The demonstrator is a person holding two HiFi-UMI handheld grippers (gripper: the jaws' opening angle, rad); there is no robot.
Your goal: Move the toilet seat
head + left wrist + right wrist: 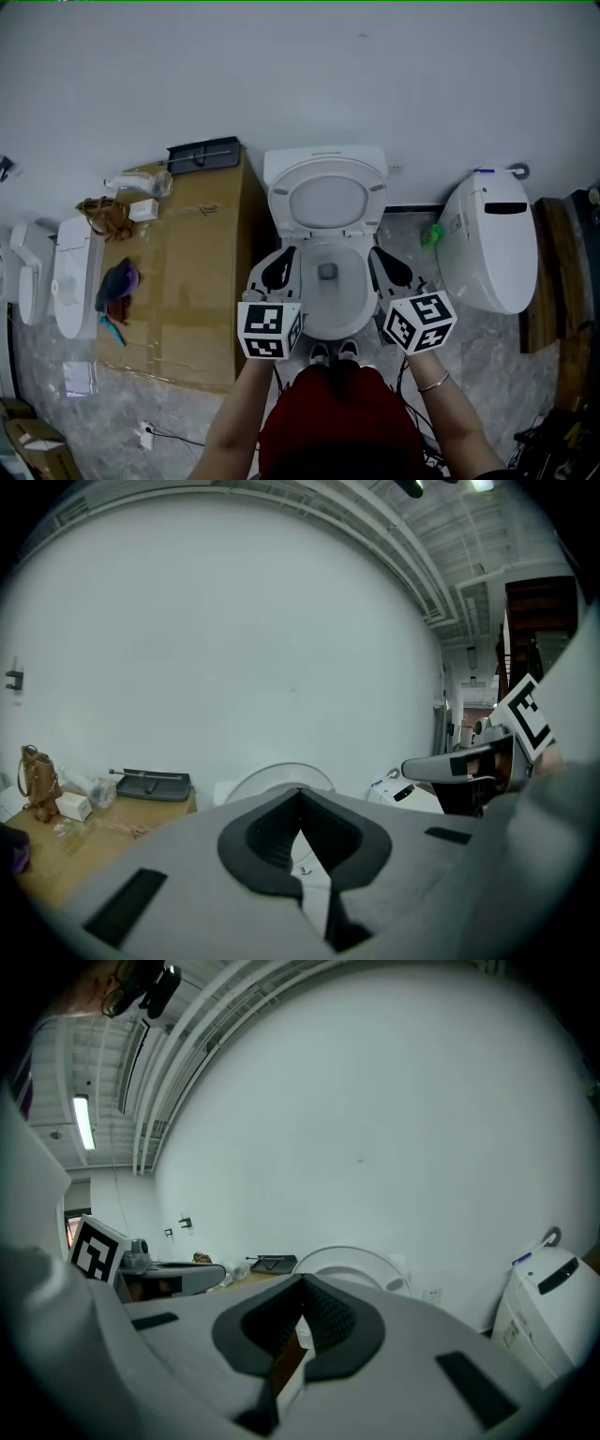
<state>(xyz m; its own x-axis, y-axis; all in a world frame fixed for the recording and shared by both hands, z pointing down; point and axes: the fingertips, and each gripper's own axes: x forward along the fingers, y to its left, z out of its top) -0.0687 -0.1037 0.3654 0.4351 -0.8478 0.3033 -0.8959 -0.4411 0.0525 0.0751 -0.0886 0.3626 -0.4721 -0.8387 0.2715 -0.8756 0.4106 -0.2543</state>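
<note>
Closed left claw (300, 794), right claw (302, 1281); beyond, white oval toilet seat (283, 199) upright

cardboard box (187, 281) close against toilet (330, 314) left, second toilet (487, 248) right, floor (405, 234) gap between

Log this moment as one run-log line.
toilet seat: raised upright | left gripper: shut, empty, beside bowl | right gripper: shut, empty, beside bowl

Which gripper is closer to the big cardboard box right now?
Left. The left gripper sits right beside the cardboard box; the right gripper is across the toilet bowl from it.
</note>
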